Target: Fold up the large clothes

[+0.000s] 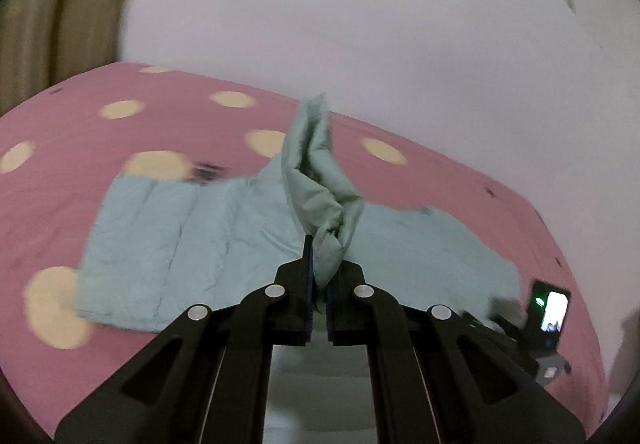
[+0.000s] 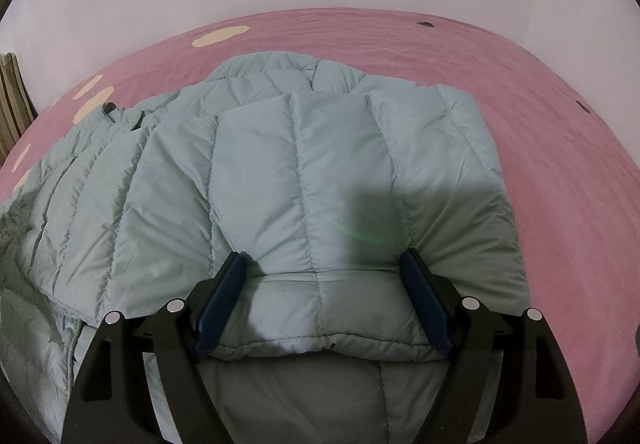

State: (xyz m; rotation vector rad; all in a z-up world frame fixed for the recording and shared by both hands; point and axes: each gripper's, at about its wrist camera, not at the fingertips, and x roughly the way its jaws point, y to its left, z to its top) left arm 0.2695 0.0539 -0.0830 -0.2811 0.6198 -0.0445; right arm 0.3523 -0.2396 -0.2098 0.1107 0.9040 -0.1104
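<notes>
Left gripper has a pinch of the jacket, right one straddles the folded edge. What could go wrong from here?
1. The left gripper holds only a thin bunch of the jacket; the puffy, slick-looking fabric may slip out mid-fold.
2. The right gripper has its jaws wide around the thick fold, so it may not pin the jacket and the folded layer could drag or spring open.
3. The lifted part could land skewed on the bedsheet.

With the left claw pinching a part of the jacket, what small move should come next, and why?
Probably carry the lifted fold across the pale green quilted jacket and lay it flat. The left claw is shut on it, while the right claw straddles the near edge, wide apart.
</notes>
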